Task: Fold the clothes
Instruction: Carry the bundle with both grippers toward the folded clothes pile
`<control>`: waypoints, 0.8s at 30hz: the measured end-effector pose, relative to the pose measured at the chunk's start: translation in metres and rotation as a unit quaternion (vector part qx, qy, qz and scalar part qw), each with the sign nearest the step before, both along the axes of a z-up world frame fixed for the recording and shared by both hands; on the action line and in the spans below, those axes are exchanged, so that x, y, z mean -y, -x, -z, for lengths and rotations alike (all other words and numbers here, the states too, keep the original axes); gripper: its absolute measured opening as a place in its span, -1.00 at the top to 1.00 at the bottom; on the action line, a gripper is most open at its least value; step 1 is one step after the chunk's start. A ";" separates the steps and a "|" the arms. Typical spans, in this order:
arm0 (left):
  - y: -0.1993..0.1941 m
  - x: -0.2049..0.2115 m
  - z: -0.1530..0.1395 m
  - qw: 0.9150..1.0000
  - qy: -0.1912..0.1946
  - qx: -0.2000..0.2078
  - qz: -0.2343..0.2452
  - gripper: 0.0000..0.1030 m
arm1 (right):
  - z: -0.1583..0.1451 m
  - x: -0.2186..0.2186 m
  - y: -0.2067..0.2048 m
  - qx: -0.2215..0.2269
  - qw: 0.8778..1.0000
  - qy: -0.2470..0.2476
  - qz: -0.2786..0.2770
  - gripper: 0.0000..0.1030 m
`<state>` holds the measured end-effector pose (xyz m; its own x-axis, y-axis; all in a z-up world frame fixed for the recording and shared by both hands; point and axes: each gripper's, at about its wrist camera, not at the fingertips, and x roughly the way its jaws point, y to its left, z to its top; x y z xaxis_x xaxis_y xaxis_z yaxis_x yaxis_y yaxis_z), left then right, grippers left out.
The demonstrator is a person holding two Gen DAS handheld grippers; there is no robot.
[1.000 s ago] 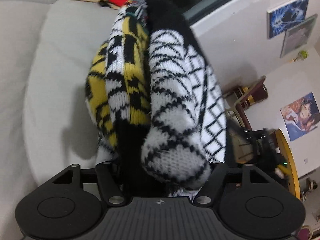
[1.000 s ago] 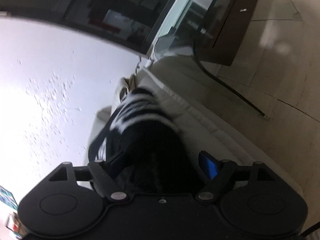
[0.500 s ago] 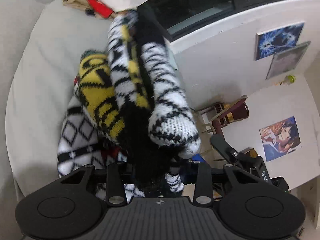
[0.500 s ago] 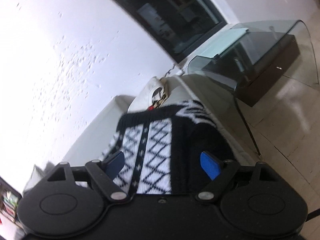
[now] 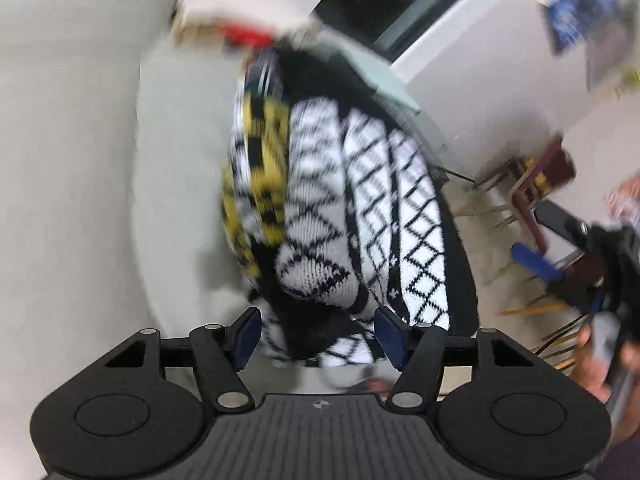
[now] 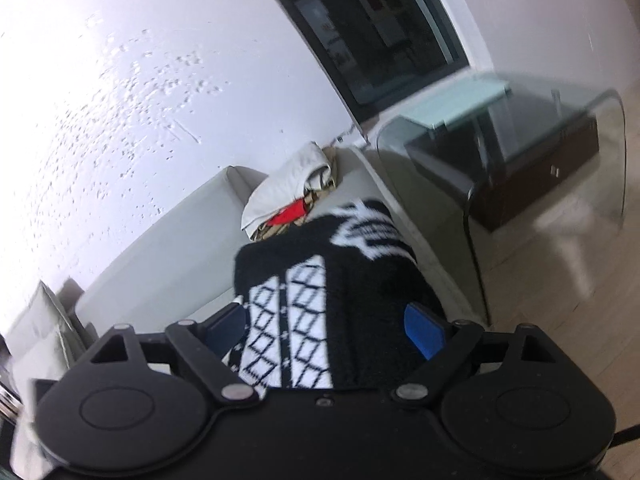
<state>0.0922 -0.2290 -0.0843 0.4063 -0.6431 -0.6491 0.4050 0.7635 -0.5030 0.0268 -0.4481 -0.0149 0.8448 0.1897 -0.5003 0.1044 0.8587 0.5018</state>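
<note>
Right now the sweater, a thick black, white and yellow knit already doubled into a long roll, lies along the front part of the pale sofa. Its long axis runs straight away from the left gripper, with the near end bunched between that gripper's fingers and the far end pointing at the sofa's arm. The left jaws have just been opening: the knit sits between the blue pads, but a gap shows at the left pad and neither pad visibly squeezes it, so I read this gripper as half wide and not gripping. Blur keeps me from being surer.

The right gripper stands wide, and its jaws have just been opening too. In its own view the sweater fills the space between the fingers, yet the left view shows one of its blue pads bare and off to the right of the roll, so the knit probably lies under it, not in it. A hand holds it there.

So the left gripper is the nearer one, in line with the roll; the right one comes at it from the side.

Beyond the far end sits a heap of other clothes, close enough to crowd any move that way. A glass table stands beside the sofa, and a chair is further off by the wall.
</note>
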 end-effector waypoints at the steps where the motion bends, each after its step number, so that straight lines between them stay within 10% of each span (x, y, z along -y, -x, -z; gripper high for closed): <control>1: 0.004 -0.003 -0.011 0.999 -0.007 0.032 -0.003 -0.12 | -0.007 -0.002 0.002 0.003 1.000 0.012 -0.002 -0.76; 5: -0.006 0.010 -0.041 0.989 -0.022 0.143 0.002 0.81 | -0.026 -0.017 -0.006 0.012 0.998 0.060 -0.004 -0.76; 9: -0.021 0.060 -0.016 0.980 -0.105 0.157 0.062 0.96 | -0.025 -0.037 -0.045 -0.003 0.994 0.110 0.000 0.54; 14: -0.037 0.077 0.029 0.974 -0.159 0.148 0.063 1.00 | -0.001 -0.056 -0.126 -0.042 0.984 0.175 -0.007 0.59; 24: -0.069 0.068 0.045 0.986 -0.118 0.111 0.040 1.00 | 0.082 -0.076 -0.238 -0.169 0.939 0.299 0.010 0.61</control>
